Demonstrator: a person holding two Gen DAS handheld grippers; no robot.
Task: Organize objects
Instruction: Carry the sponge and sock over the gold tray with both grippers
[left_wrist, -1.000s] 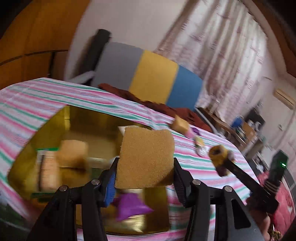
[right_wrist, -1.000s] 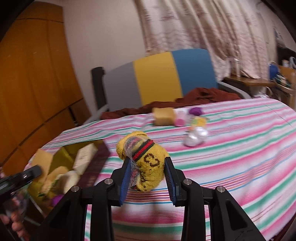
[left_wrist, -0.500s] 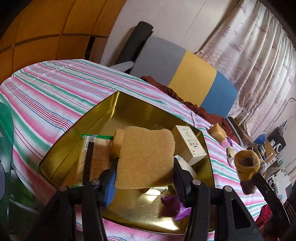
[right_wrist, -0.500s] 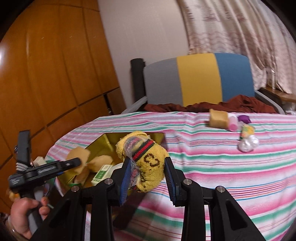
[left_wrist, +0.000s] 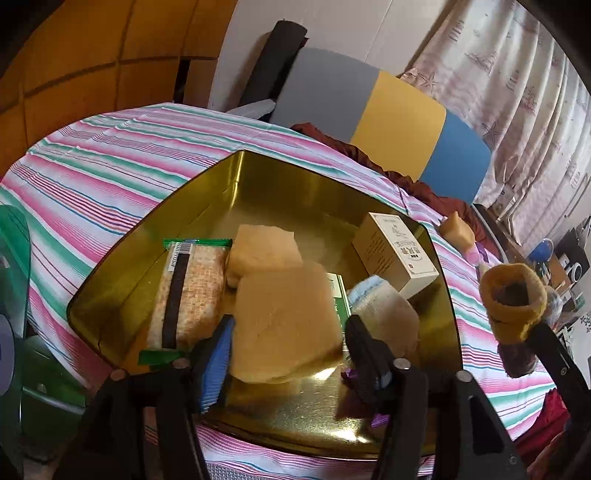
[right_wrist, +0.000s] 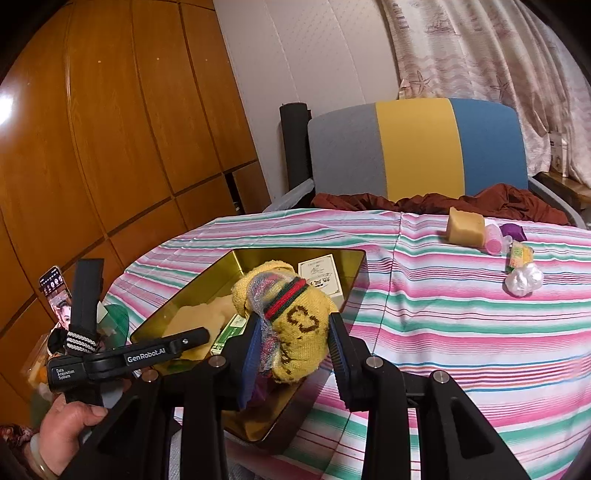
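Our left gripper (left_wrist: 288, 354) stood wide, its fingers clear of the tan sponge (left_wrist: 284, 325) between them, which looked blurred and, we judged, was dropping free into the gold tin (left_wrist: 147, 236) at the near left corner of the counter (left_wrist: 92, 177). Our right gripper (right_wrist: 293, 339) was clamped on a rolled yellow sock (right_wrist: 291, 325) with a green-and-red band, held above the tin's near right corner. In the tin lay a second sponge (left_wrist: 264, 251), a packet with a green end and barcode (left_wrist: 188, 288), a small cream box (left_wrist: 395, 251) and a pale rolled cloth (left_wrist: 384, 310); something purple (left_wrist: 354, 376) showed behind the left gripper's right finger. Well apart, towards the far right edge of the counter, sat another sponge block (right_wrist: 465, 225), a pink roller (right_wrist: 493, 238), a purple wrapper (right_wrist: 513, 230), a yellow sachet (right_wrist: 519, 254) and a white crumpled bag (right_wrist: 524, 280). We took the step in hand to be loading the tin: the sponge going in, the sock next. That move would call for the left gripper to draw back clear of the tin, and for the right to lower the sock over a bare patch of the floor before opening. As for writing, the left gripper's arm read "GenRobot.AI" and "Data Acquisition System"; the sock bore a brown interlocked mark; the print on the cream box was too small to read.
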